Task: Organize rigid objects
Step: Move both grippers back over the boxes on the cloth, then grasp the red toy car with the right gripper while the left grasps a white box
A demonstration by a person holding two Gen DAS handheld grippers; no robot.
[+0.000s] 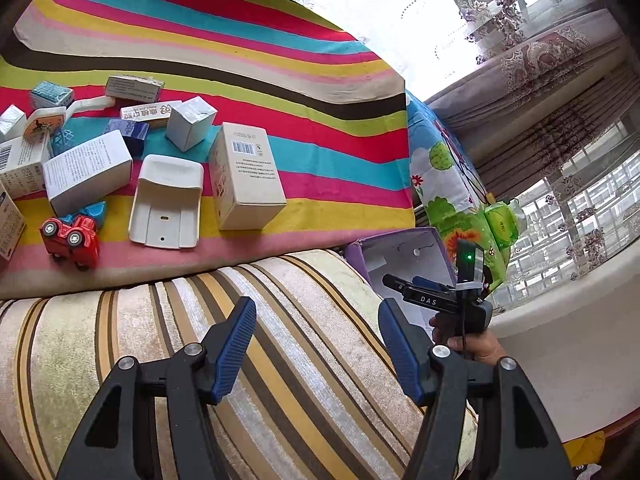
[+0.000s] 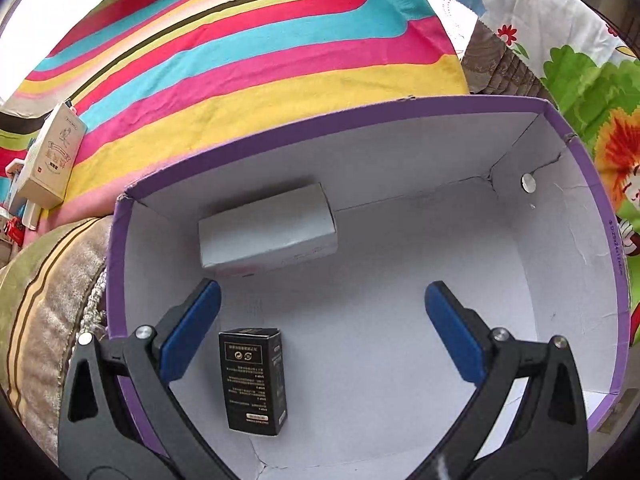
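Observation:
A purple box with a white inside [image 2: 560, 148] stands beside the striped cushion; it also shows in the left wrist view [image 1: 400, 240]. Inside lie a white carton [image 2: 268, 232] and a black carton [image 2: 253, 382]. My right gripper [image 2: 322, 332] is open and empty above the box interior, the black carton just under its left finger; it shows from outside in the left wrist view [image 1: 390, 280]. My left gripper [image 1: 318, 344] is open and empty over the striped cushion [image 1: 280, 360]. Several cartons, a white plastic holder [image 1: 166, 204] and a red toy car [image 1: 72, 240] lie on the striped blanket [image 1: 280, 80].
A tall white carton [image 1: 248, 176] stands nearest the blanket's right part; it also shows in the right wrist view [image 2: 50, 156]. A flower-print cloth [image 1: 452, 184] and a green packet [image 1: 500, 224] lie behind the purple box. Curtains and a window are at the right.

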